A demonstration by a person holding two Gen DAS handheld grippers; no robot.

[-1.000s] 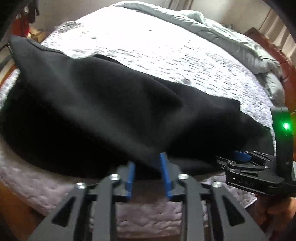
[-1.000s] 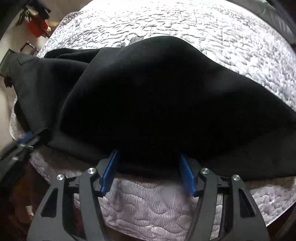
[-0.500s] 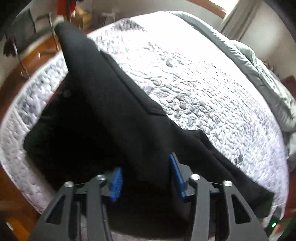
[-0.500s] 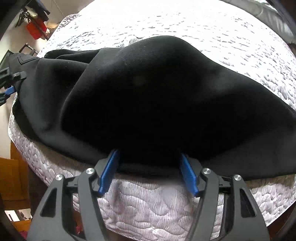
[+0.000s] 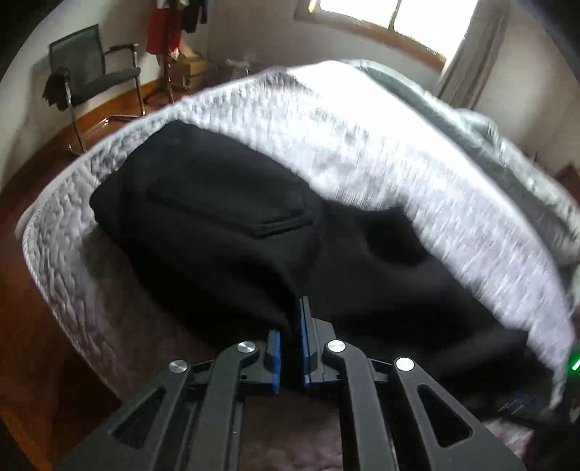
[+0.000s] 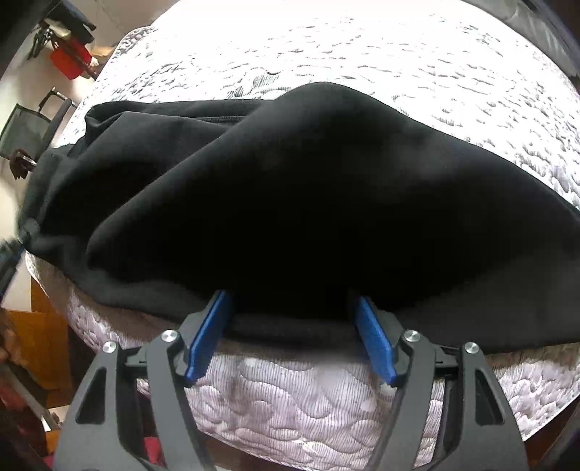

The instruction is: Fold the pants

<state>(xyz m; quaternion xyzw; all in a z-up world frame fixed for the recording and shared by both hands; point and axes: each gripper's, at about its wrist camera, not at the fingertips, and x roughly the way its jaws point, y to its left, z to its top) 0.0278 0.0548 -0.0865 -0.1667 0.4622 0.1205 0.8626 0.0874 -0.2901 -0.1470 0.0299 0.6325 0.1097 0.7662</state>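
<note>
Quilted bed [image 6: 326, 398] bears one pants [image 6: 308, 203]; left gripper [image 5: 290, 326] pinches them, right gripper [image 6: 293, 315] gapes.

A home bedroom: a bed [image 5: 362, 152] with a quilted white cover fills the room. Beyond its far corner stand a black mesh chair [image 5: 90, 72] and what looks like a coat stand [image 5: 166, 43]; behind the bed, a curtained window [image 5: 362, 11].

The pants [image 5: 224, 224] lie along the near edge of the bed [image 5: 362, 145], the left gripper [image 5: 290, 340] at their near fold, a rumpled duvet [image 5: 507, 163] behind, and a chair [image 5: 90, 76] left beyond the bed.
</note>
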